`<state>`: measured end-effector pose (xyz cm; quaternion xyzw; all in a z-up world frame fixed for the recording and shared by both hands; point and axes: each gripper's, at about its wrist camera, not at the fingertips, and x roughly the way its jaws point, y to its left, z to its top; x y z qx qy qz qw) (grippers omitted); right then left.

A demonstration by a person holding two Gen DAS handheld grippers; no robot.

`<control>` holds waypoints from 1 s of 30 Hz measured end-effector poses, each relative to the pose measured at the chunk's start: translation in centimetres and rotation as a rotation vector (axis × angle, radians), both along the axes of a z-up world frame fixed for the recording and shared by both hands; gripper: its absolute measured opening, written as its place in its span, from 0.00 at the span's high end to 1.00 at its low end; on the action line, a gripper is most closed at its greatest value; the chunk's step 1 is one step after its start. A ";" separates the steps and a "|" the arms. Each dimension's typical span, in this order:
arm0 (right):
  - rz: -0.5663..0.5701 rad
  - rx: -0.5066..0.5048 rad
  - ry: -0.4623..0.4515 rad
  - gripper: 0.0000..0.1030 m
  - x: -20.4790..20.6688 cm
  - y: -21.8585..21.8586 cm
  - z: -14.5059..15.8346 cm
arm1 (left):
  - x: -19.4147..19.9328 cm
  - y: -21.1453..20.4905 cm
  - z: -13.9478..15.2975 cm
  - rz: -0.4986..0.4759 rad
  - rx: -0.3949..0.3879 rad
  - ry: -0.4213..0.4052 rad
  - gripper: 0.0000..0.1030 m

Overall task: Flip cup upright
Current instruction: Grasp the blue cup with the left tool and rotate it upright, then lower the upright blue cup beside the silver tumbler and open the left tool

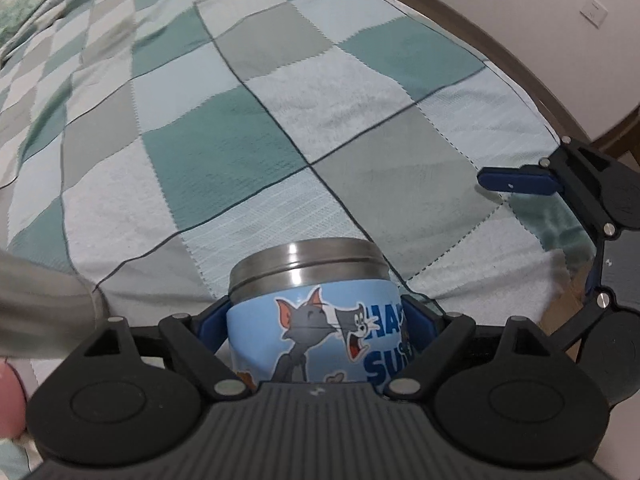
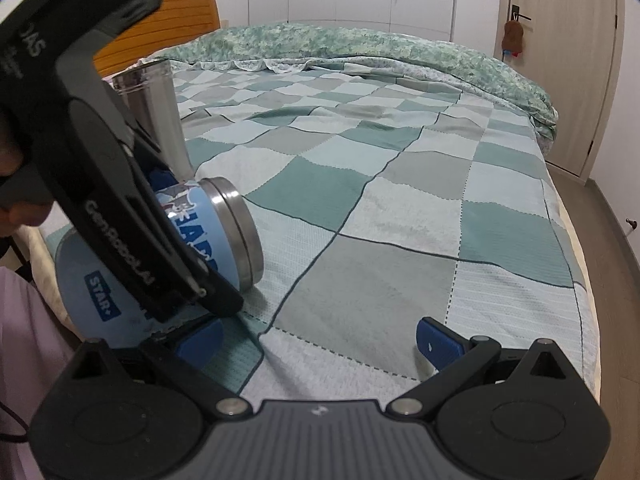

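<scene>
Left fingers (image 1: 416, 322) are clamped on the cup (image 1: 316, 328), one blue pad on each side of its blue printed wall, just behind the steel band. I read this as a side grip chosen so the cup can pivot about the pads. From the right wrist view, the cup (image 2: 218, 236) lies on its side on the bed (image 2: 380, 280), steel end pointing away from the left gripper (image 1: 316, 320); whether that end is rim or base I cannot tell. Right gripper (image 2: 320, 340) has its fingers (image 2: 438, 342) spread wide, holding nothing, beside the cup, probably on standby. A steel tumbler (image 2: 158, 120) stands upright just beyond the cup, so the swing needs to avoid it.
</scene>
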<state>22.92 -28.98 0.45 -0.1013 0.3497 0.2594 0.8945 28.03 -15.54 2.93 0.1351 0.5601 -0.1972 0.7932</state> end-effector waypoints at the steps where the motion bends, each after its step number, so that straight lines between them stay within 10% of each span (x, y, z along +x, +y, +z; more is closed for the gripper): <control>1: 0.000 -0.001 0.000 0.00 0.0 0.0 0.0 | 0.0 0.0 0.0 -0.005 -0.002 -0.001 0.15; 20: -0.022 0.053 -0.050 0.00 -0.8 -0.7 1.1 | -3.9 4.8 4.8 0.134 -0.300 -0.411 0.18; 30: -0.063 0.075 -0.086 0.00 0.2 -0.2 1.4 | -0.8 4.1 5.1 0.260 -0.245 -0.628 0.17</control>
